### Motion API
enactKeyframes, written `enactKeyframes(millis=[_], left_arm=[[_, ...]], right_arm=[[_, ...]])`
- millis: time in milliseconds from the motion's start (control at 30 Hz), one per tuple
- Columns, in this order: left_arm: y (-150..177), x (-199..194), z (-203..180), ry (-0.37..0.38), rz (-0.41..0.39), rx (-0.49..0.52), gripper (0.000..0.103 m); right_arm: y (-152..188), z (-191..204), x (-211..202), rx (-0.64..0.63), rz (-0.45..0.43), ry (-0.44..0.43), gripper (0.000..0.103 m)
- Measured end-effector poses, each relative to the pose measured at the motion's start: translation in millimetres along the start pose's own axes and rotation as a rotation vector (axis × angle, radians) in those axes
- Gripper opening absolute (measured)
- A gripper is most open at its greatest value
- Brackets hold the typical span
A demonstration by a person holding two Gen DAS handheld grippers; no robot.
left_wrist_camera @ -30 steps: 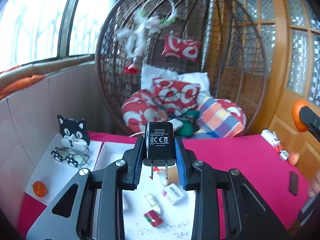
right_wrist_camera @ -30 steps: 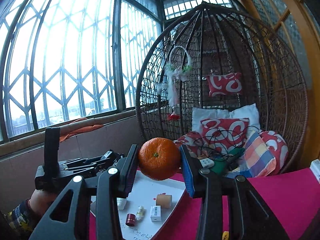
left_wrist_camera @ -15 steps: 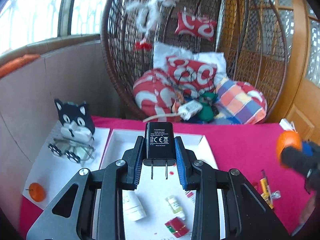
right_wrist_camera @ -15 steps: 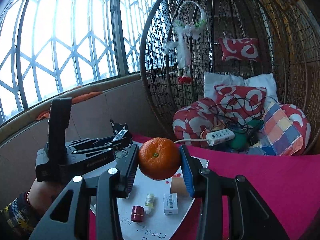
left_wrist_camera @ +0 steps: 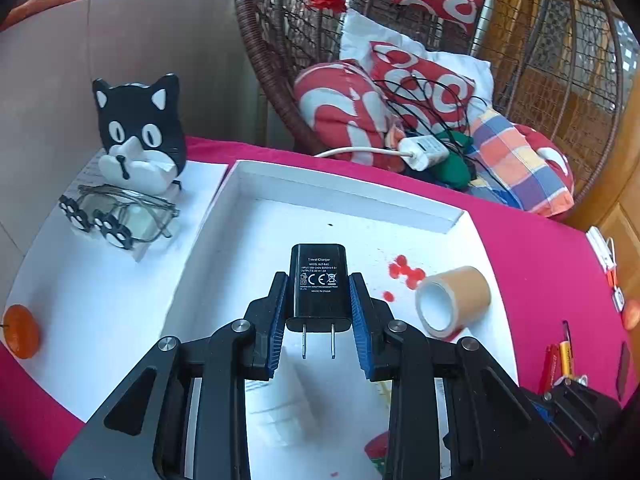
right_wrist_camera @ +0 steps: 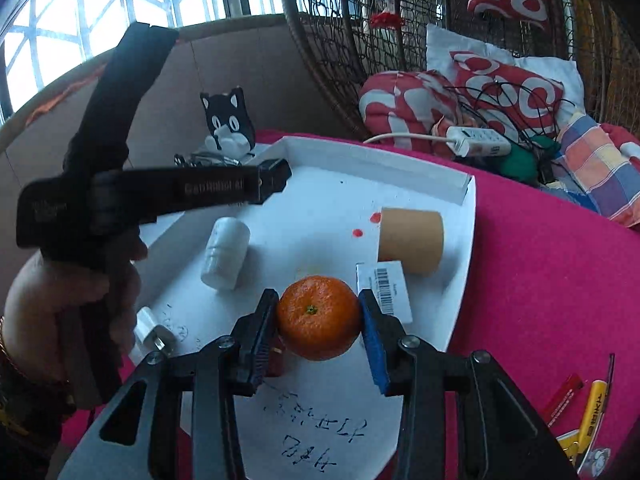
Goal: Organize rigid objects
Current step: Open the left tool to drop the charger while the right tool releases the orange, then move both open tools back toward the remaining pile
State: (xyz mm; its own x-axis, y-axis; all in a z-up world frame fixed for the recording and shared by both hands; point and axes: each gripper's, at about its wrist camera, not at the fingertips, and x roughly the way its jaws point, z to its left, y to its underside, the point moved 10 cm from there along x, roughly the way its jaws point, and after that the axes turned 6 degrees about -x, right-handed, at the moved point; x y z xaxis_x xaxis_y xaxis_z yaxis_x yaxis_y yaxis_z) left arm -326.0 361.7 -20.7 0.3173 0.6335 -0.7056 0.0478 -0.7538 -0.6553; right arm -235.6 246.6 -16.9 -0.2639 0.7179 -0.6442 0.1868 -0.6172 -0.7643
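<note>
My left gripper (left_wrist_camera: 318, 290) is shut on a black travel charger (left_wrist_camera: 319, 282), prongs toward the camera, held over the white tray (left_wrist_camera: 344, 184). In the right wrist view my right gripper (right_wrist_camera: 319, 318) is shut on an orange mandarin (right_wrist_camera: 319, 317), low over the same white tray (right_wrist_camera: 464, 240). The left gripper (right_wrist_camera: 276, 176) shows there as a black bar reaching in from the left, with a hand (right_wrist_camera: 60, 292) around its handle. On the tray lie a brown tape roll (left_wrist_camera: 454, 302) (right_wrist_camera: 411, 240), a white bottle (right_wrist_camera: 225, 258), a white barcoded box (right_wrist_camera: 386, 290) and a small white plug (right_wrist_camera: 152, 334).
A black-and-white cat figure (left_wrist_camera: 140, 132) with glasses (left_wrist_camera: 120, 216) stands on white paper left of the tray, beside another mandarin (left_wrist_camera: 22, 332). Batteries and pens (right_wrist_camera: 588, 408) lie on the red cloth (right_wrist_camera: 532, 280) at right. A wicker hanging chair (left_wrist_camera: 520, 80) with cushions stands behind.
Both grippers have dropped and tipped down toward the tray, each keeping its object. The tray and its contents now fill the lower views, and the window has slid out of the top.
</note>
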Motion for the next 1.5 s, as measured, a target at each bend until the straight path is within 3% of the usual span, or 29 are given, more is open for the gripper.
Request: enactKeyframes(millis=[100,133,200,233,267,367,533,900,1100,1267,1400,1500], left_arm=[[-2,-2,6,-0.017,-0.006,-0.015,0.029],[-3,-4,8,-0.025,-0.009,-0.018,0.032],[-5,-10,14,-0.053,-0.032,-0.029,0.059],[-7,-13,18,-0.072,-0.051,-0.037,0.090],[-9,-17,22,-0.090,-0.074,-0.046,0.103],[-11,-29,32,-0.140,-0.118,-0.067,0.103],[-5,-46,25,-0.099,-0.141,-0.073,0.103],[11,-61,-68,0.022,-0.137,0.089,0.103],[42,-51,-131,0.122,-0.049,0.195,0.103],[74,-44,-194,0.194,-0.001,0.350,0.103],[108,-25,-240,0.197,0.072,0.515,0.103],[121,-1,-252,0.170,0.130,0.543,0.103]], right_arm=[[-2,-1,-2,0.002,-0.018,0.017,0.042],[-3,-1,-5,-0.004,-0.032,0.028,0.049],[-6,-2,-7,-0.009,-0.050,0.040,0.083],[-8,-3,-9,-0.013,-0.063,0.048,0.098],[-9,-4,-13,-0.026,-0.075,0.068,0.099],[-9,-10,-18,-0.052,-0.097,0.123,0.099],[-5,-25,-32,-0.012,-0.114,0.137,0.099],[9,-97,-73,0.142,-0.152,0.224,0.099],[29,-155,-106,0.244,-0.182,0.290,0.099],[62,-215,-136,0.353,-0.184,0.363,0.099],[83,-237,-152,0.372,-0.173,0.380,0.099],[101,-247,-160,0.386,-0.157,0.386,0.099]])
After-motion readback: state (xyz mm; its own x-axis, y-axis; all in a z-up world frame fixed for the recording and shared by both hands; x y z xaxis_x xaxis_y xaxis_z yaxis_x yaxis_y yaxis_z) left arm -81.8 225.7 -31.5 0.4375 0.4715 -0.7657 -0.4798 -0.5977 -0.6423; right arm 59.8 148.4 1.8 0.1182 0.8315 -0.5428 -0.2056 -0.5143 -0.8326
